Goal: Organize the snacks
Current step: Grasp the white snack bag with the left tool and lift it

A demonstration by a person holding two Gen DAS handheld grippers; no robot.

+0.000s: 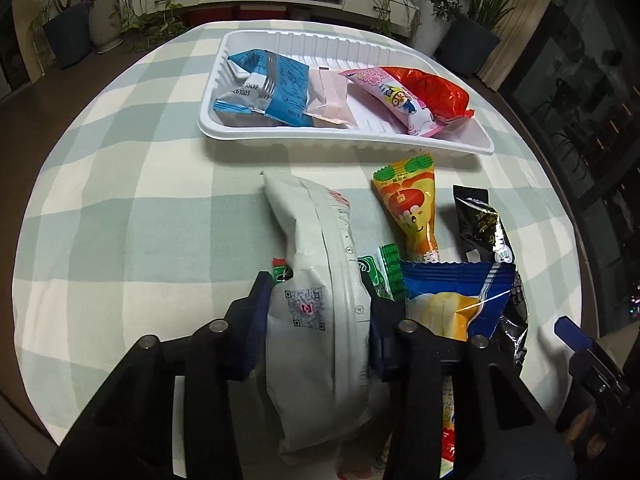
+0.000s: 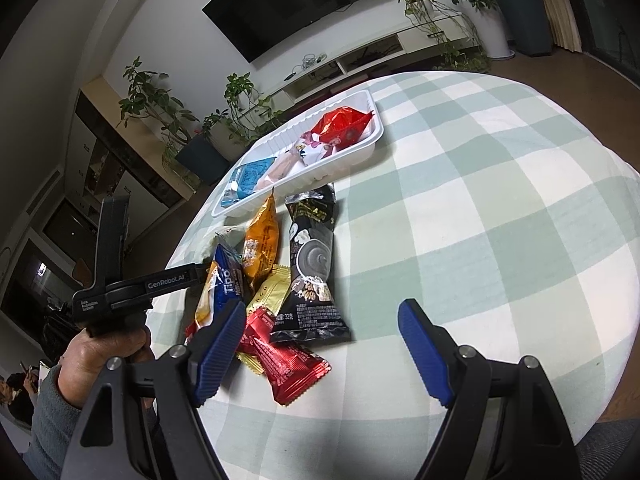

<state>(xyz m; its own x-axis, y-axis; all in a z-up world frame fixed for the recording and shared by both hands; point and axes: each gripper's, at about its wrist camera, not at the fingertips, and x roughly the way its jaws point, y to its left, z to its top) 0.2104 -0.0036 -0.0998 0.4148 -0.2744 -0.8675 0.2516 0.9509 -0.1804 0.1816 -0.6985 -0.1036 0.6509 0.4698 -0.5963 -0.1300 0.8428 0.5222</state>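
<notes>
My left gripper (image 1: 318, 320) is shut on a white snack packet (image 1: 316, 280), which it holds above the checked tablecloth, short of the white tray (image 1: 344, 142). The tray holds a blue packet (image 1: 272, 86), a pale pink packet (image 1: 328, 98), a pink cartoon packet (image 1: 394, 94) and a red packet (image 1: 434, 90). My right gripper (image 2: 322, 352) is open and empty above the loose pile: a black packet (image 2: 314, 264), a red packet (image 2: 286, 364), a gold packet (image 2: 270, 290), an orange packet (image 2: 262, 244) and a blue packet (image 2: 226, 284). The tray also shows in the right wrist view (image 2: 348, 156).
The round table with the green-and-white checked cloth (image 2: 500, 220) has its edge close on every side. In the left wrist view an orange packet (image 1: 412, 208), a blue-yellow packet (image 1: 452, 300) and a black packet (image 1: 484, 228) lie right of the held one. Potted plants and a TV cabinet stand behind.
</notes>
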